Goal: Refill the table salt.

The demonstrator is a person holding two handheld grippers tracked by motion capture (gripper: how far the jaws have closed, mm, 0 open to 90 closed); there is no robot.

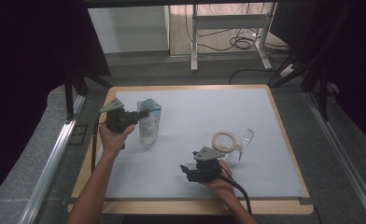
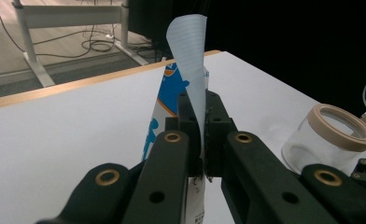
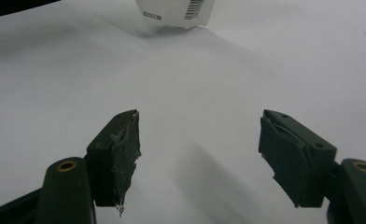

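- The right gripper (image 1: 186, 171) sits close to the near edge of the table (image 1: 265, 186), a little right of the middle, held in the person's right hand (image 1: 220, 183). Its jaws stand well apart with nothing between them; in the right gripper view they frame bare white table top, with the barcoded bottom of the pouch (image 3: 175, 10) farther off.
- Just beyond that gripper, toward the right edge, stands a clear glass jar (image 1: 225, 141) with a tan ring around its mouth. Its hinged glass lid (image 1: 245, 139) is swung open and tilts up on the jar's right side.
- Farther off, near the left edge and toward the far left corner, the left gripper (image 1: 139, 115) is held in the left hand (image 1: 112, 136) and points across the table to the right.
- Its jaws are closed together on the top edge of the blue and white pouch (image 1: 149, 122), which stands upright on the table. In the left gripper view the thin pouch top (image 2: 189, 51) rises from between the jaws and curls over.
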